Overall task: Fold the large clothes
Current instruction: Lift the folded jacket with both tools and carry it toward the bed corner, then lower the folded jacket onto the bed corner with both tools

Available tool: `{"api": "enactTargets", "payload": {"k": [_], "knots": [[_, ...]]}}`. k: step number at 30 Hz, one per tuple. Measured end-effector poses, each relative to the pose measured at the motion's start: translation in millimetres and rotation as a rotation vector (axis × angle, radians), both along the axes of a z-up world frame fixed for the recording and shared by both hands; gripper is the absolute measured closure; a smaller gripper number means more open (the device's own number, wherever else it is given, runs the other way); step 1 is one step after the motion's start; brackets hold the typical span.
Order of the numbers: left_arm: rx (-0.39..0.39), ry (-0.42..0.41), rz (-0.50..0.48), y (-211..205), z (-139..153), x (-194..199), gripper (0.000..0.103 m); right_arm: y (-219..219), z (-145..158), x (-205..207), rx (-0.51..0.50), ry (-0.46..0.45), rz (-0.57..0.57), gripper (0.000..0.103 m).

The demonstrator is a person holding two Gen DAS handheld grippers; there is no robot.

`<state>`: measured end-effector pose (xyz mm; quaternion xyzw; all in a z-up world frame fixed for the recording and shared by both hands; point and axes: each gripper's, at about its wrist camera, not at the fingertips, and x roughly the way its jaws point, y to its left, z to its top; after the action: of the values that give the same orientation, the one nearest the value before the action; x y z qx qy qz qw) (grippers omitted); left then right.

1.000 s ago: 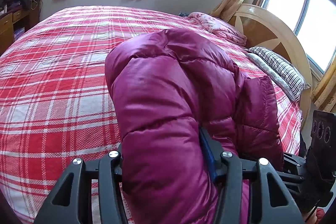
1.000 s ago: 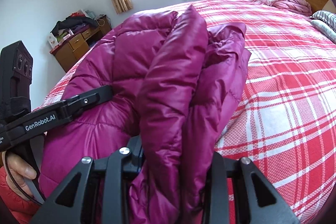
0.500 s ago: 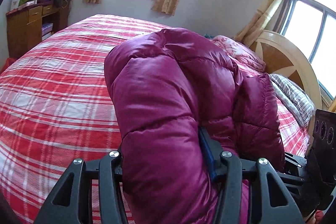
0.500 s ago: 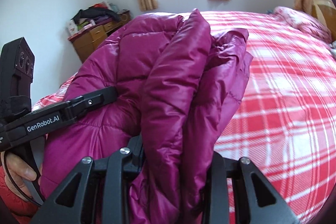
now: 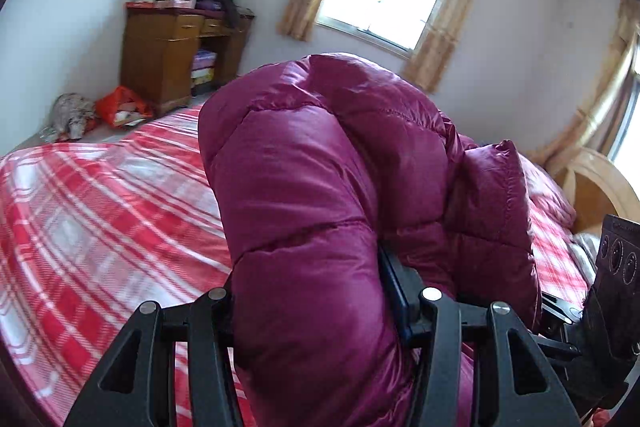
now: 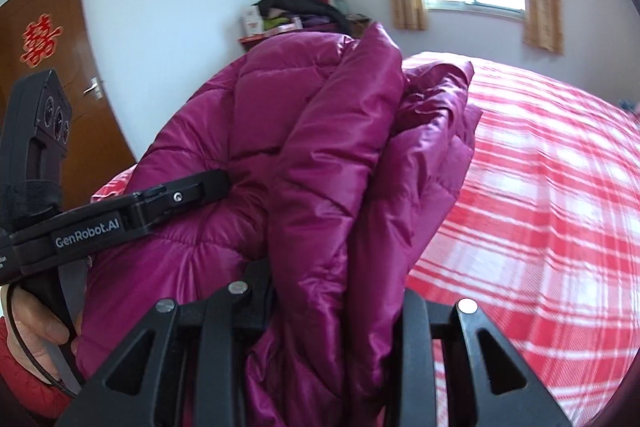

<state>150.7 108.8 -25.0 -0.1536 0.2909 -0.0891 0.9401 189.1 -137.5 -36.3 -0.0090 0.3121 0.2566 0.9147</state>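
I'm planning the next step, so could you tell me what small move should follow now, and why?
Probably lower the bundle onto the red plaid bedspread. Both the left gripper and right gripper are clamped on the folded magenta puffer jacket, which is held up off the bed, and it needs a flat surface to finish folding.

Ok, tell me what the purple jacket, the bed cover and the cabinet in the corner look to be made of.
Purple jacket: seemingly a slick synthetic shell such as nylon over puffy filling; it is glossy, with stitched quilted sections.
Bed cover: likely woven cotton or a blend; matte red and white plaid, though blurred.
Cabinet: looks like wood or wood veneer, brown with a slight sheen; which one cannot be told.
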Motion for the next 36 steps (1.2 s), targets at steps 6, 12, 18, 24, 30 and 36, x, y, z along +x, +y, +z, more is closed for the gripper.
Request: {"api": "enactTargets", "payload": {"k": [6,12,18,24,30,36], "knots": [[0.021,-0.023,0.192,70,6,1,0.05,70,2,33,0.009,-0.037,0.169,0.069],[0.086,0.015,0.339,121,-9,18,0.05,135,-20,67,0.062,-0.025,0.304,0.069],[0.123,0.09,0.428,157,-39,45,0.05,180,-55,91,0.081,0.039,0.377,0.069],[0.116,0.146,0.485,187,-56,59,0.051,195,-91,111,0.11,0.141,0.402,0.07],[0.088,0.186,0.534,205,-74,68,0.051,202,-108,132,0.091,0.201,0.41,0.068],[0.025,0.196,0.552,217,-97,68,0.047,203,-115,132,0.058,0.194,0.412,0.061]]}}
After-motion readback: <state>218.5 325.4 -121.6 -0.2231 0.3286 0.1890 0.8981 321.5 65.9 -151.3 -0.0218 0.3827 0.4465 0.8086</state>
